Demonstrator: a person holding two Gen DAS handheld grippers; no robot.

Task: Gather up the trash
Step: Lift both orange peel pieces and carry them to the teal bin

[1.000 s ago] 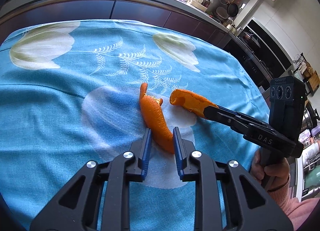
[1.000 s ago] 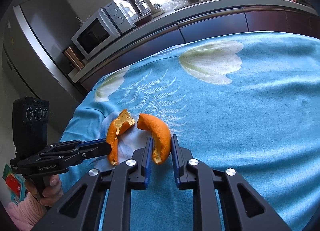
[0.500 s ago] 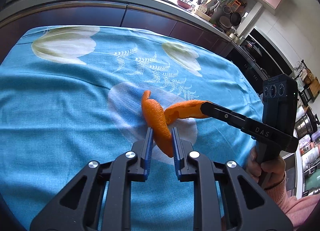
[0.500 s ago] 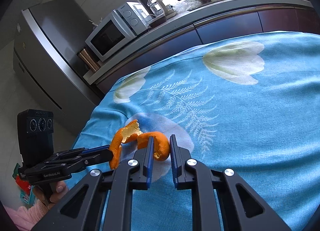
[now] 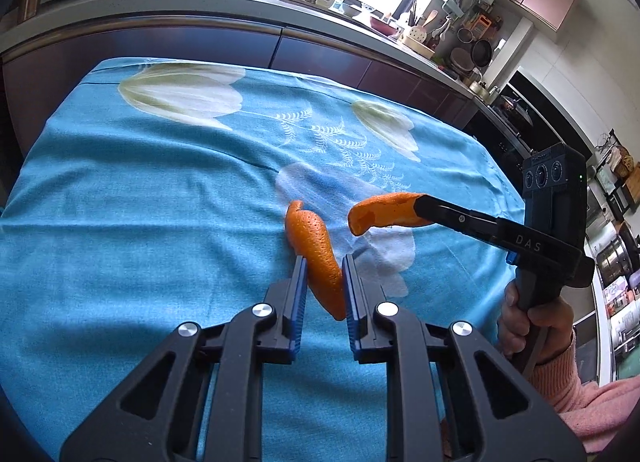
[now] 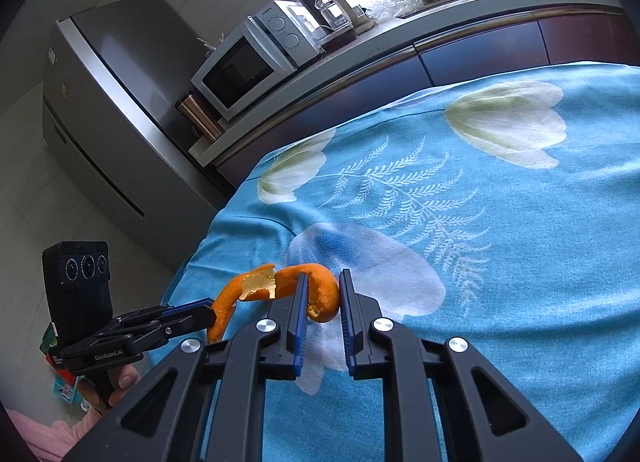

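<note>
Two pieces of orange peel are being picked up from a table [image 5: 120,222] with a blue flower tablecloth on it. The left gripper [image 5: 324,282] is squeezing its fingers on the long orange peel piece [image 5: 316,254], which is sticking out toward the far side, just above the cloth. The right gripper [image 6: 322,294] is squeezing its fingers on the curled orange peel piece [image 6: 320,294], and in the left wrist view that piece [image 5: 384,212] is hanging clear over the cloth, to the right of the long one. The two peels are sitting near each other, close to the left edge of the table in the right wrist view.

So the grabbing part is looking done for both peels (each hand is holding one). No other trash is showing on the cloth. What is left, I think, is carrying the peels to a trash bin and letting go.

No bin or bag is showing in either view, so I cannot tell where the peels are going. The only containers are far away on the kitchen counter [image 5: 200,10], bowls and pots, and what is in them is too small to tell.
</note>
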